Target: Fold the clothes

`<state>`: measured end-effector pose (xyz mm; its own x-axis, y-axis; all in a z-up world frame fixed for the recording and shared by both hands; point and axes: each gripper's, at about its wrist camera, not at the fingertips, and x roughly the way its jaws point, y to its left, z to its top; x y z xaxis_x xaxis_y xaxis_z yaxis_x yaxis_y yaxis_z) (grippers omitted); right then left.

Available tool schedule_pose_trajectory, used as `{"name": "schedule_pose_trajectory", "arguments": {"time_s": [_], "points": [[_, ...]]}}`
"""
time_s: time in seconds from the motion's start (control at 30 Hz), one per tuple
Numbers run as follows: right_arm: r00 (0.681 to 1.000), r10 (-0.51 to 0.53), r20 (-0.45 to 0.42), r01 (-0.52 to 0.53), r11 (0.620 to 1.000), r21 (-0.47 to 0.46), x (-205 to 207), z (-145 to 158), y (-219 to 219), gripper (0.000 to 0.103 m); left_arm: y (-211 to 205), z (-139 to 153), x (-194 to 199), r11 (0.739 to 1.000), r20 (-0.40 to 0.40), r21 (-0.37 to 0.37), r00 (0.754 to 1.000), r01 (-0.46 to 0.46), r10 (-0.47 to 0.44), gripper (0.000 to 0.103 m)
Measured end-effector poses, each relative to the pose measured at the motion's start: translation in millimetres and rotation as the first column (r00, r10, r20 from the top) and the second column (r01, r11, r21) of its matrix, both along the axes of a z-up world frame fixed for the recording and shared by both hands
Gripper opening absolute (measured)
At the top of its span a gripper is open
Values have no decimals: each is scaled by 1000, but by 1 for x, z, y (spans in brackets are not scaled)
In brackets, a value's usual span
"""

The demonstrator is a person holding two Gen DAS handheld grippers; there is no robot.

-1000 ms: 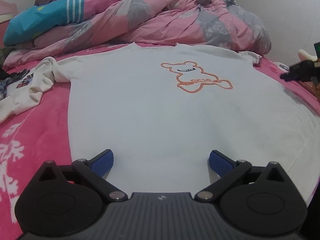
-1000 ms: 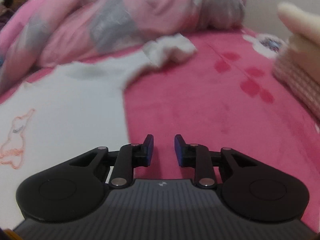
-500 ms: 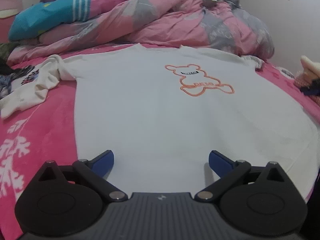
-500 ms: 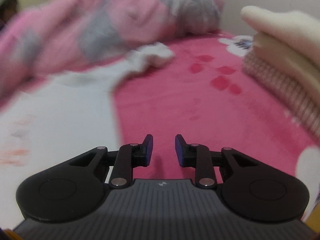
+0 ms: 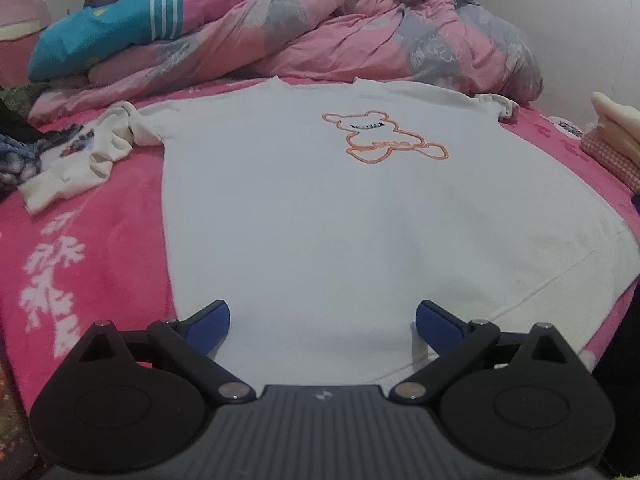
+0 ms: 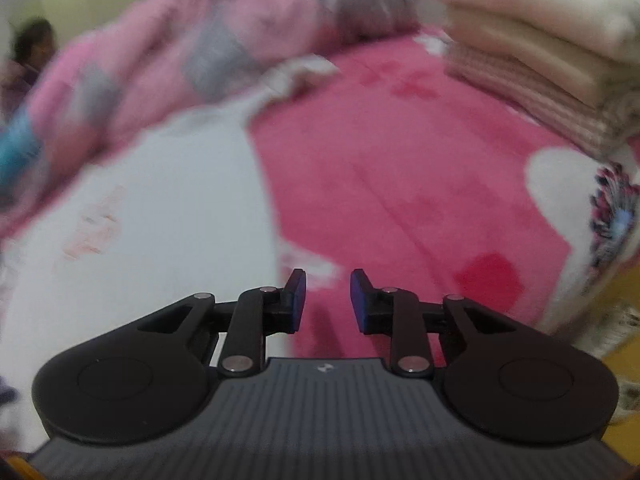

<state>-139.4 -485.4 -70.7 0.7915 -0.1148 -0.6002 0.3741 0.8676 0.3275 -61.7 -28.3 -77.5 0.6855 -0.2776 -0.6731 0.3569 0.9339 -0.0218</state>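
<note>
While the white T-shirt (image 5: pixel 320 216) lies flat and unfolded beside a folded stack (image 6: pixel 536 40), both claws, left (image 5: pixel 322 320) and right (image 6: pixel 328 296), hang apart, gripping nothing

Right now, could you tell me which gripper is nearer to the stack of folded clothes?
Right. The right gripper hangs over the pink blanket beside the stack of folded clothes; the left gripper sits at the white T-shirt hem, farther off.
</note>
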Motion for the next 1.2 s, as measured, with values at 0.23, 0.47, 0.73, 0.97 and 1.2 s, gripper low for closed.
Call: {"name": "schedule_pose_trajectory", "arguments": {"time_s": [0.23,0.47,0.73,0.97,1.2], "points": [[937,345,48,-345,939,-10,69,-7,110,25,5,3,-17,1000,12,23,1000,-13,13,100],[820,563,-103,-569,779,-265,33,-17,233,34,32,7,-25,999,21,-31,999,-44,45,100],[778,626,42,-618,776,-122,75,20,220,35,38,12,-25,997,41,-45,997,-60,61,100],[763,644,55,-639,764,-89,134,-13,250,35,37,19,-29,997,63,-35,996,-63,65,100],[624,781,6,-752,603,-268,86,-24,294,35,50,24,-16,994,66,-78,994,-82,87,100]]}}
